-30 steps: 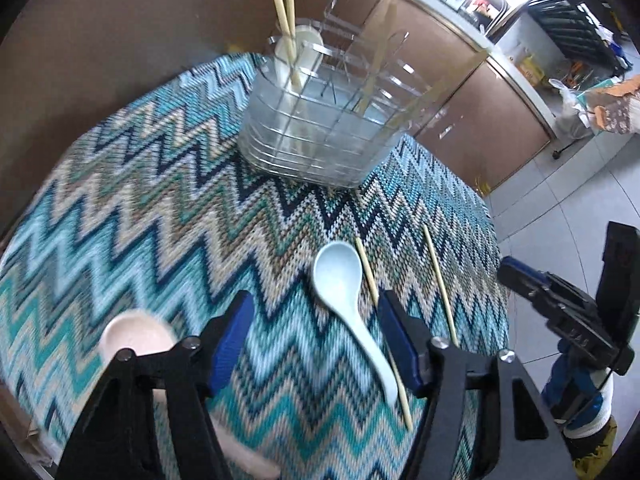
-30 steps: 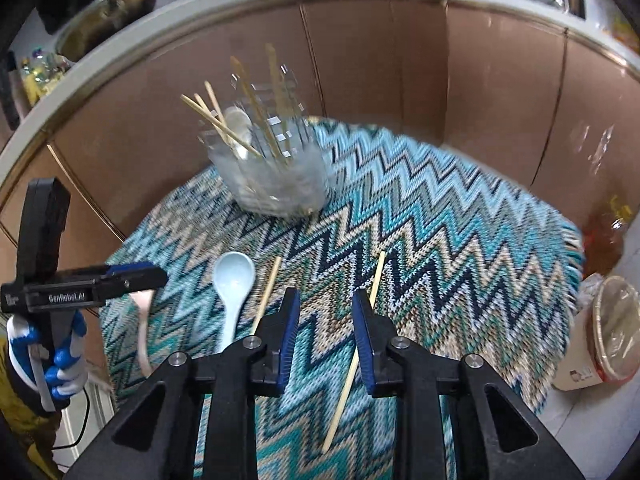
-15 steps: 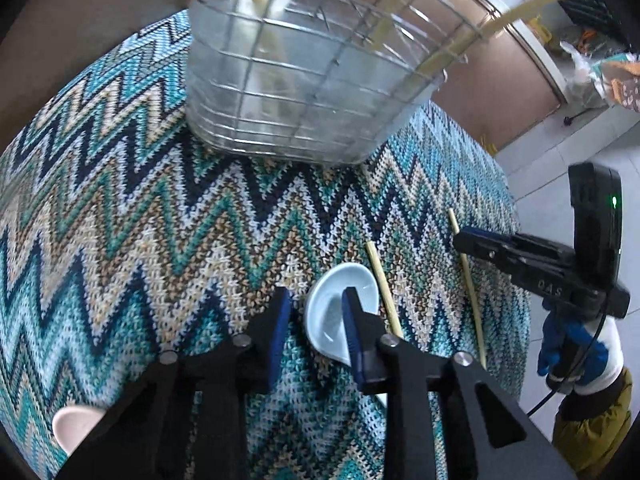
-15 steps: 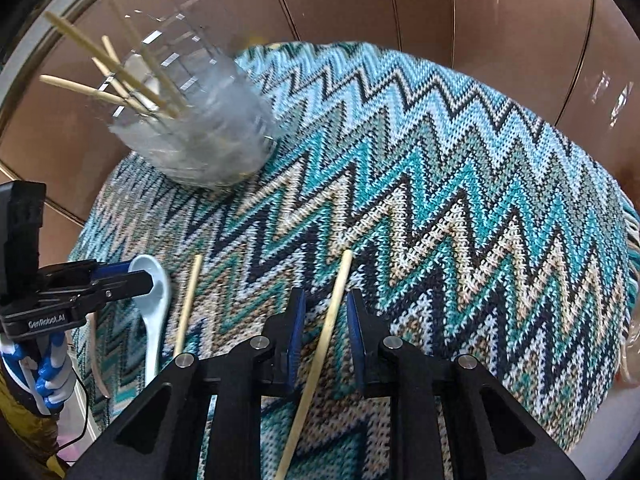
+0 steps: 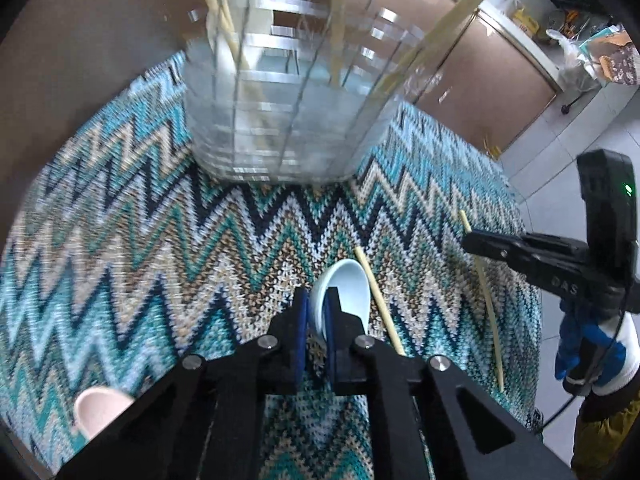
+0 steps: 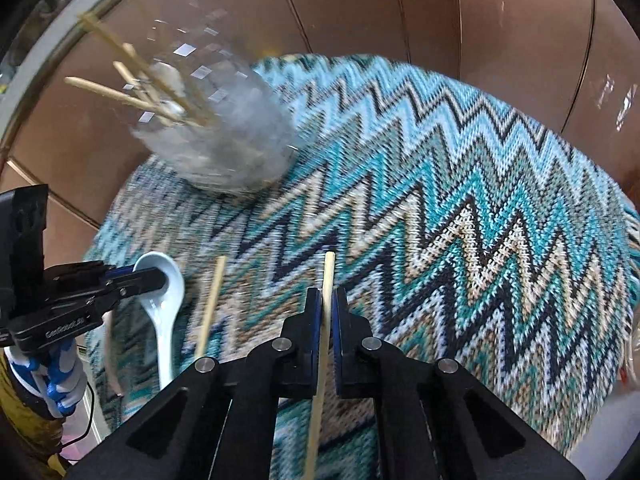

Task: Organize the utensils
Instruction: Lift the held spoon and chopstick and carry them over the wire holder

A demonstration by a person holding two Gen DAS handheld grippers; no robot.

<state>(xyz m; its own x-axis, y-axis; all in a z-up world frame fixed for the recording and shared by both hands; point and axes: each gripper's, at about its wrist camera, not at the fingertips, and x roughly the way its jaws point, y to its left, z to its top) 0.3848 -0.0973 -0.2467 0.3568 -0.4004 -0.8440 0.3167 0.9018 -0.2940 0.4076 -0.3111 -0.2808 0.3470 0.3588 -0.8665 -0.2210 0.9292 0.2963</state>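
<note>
Both grippers have come down since the earlier frames, and their jaws have just been closing, each with a utensil between them.

Item, left gripper (image 5: pixel 316 312): jaws nearly together, pinching the rim of the blue spoon (image 5: pixel 348 292) at low centre of the left view. I judge the spoon ceramic or hard plastic: stiff, smooth, likely slippery, and chippable if dropped. A rim pinch is thin purchase; I would rather have the neck, where bowl meets handle.

Item, right gripper (image 6: pixel 328 308): jaws drawn in on a chopstick (image 6: pixel 328 276) at centre of the right view, the tip just above the pads. Light, stiff, narrow; it could pivot between the pads, so a hold nearer its middle would steady it.

Item, second chopstick (image 6: pixel 212 300): loose on the zigzag cloth (image 6: pixel 460 184), between spoon and held stick.

Item, caddy (image 5: pixel 288 92): wire, upper centre of the left view, already holding chopsticks and a white spoon.

Views compared: only the left shows a pink spoon (image 5: pixel 100 408) at lower left, and the held chopstick's full length. Only the right shows the blue spoon's handle trailing down-frame, and the pads meeting the chopstick.
</note>
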